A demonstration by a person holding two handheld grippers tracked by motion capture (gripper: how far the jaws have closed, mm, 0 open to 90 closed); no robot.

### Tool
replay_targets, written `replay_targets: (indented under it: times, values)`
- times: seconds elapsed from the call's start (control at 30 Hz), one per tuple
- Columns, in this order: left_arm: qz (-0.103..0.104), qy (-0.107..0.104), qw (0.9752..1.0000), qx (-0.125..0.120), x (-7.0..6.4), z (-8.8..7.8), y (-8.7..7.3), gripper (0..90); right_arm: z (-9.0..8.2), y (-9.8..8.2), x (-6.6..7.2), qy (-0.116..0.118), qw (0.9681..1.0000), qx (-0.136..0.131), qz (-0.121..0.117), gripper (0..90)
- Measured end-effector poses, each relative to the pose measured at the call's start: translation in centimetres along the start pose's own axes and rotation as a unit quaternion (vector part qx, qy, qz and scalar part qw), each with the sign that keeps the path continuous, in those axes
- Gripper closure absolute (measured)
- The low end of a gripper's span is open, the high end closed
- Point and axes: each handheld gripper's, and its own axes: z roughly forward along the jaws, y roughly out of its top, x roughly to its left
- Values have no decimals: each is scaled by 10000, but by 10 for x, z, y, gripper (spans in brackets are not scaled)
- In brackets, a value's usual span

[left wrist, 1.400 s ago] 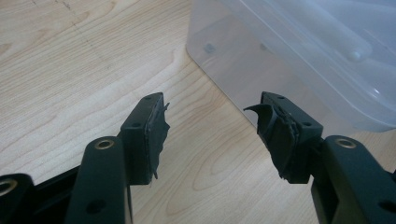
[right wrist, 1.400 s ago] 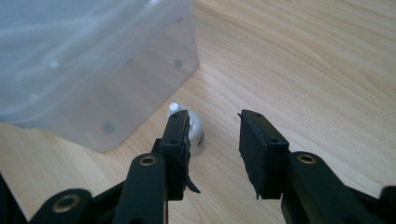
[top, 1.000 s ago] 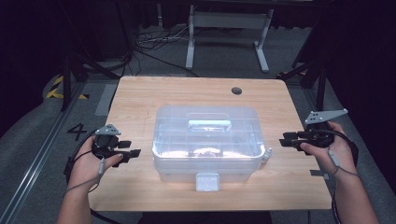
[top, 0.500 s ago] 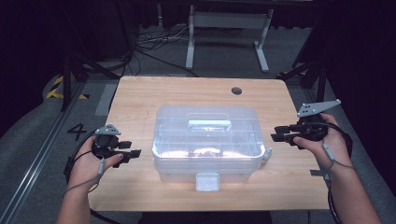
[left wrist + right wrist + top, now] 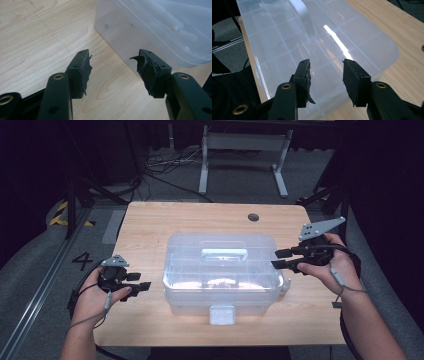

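Clear plastic box (image 5: 222,272) sits mid-surface (image 5: 150,220), lid on. Left gripper (image 5: 142,286), fingers spread and empty, hangs beside its left end. Right gripper (image 5: 282,258), fingers just opened wide, nothing between, nears the right end. Likely approach step; next, settle on the side latch (image 5: 285,285). Right gripper view looks across the lid (image 5: 312,45); high view shows the front latch (image 5: 222,314).

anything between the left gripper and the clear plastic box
Nothing. In the left gripper view, bare wooden table lies between the open left gripper and the clear plastic box; the high view shows the same gap.
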Motion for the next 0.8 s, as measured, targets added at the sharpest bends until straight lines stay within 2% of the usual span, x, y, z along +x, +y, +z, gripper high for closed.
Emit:
replay_targets:
  times: [0.27, 0.47, 0.53, 0.8]
  values:
    - [56, 31, 10000, -50, 0, -2, 2, 443, 19, 26, 10, 66, 9992, 90, -388, 528]
    - [85, 28, 9999, -67, 0, -2, 2, 441, 28, 37, 15, 63, 9982, 145, -585, 496]
    - [72, -4, 9999, -99, 0, -3, 2, 447, 36, 43, 18, 74, 9971, 195, -731, 480]
    - [107, -31, 9999, -131, 0, -3, 3, 446, 57, 52, 22, 169, 9952, 334, -907, 451]
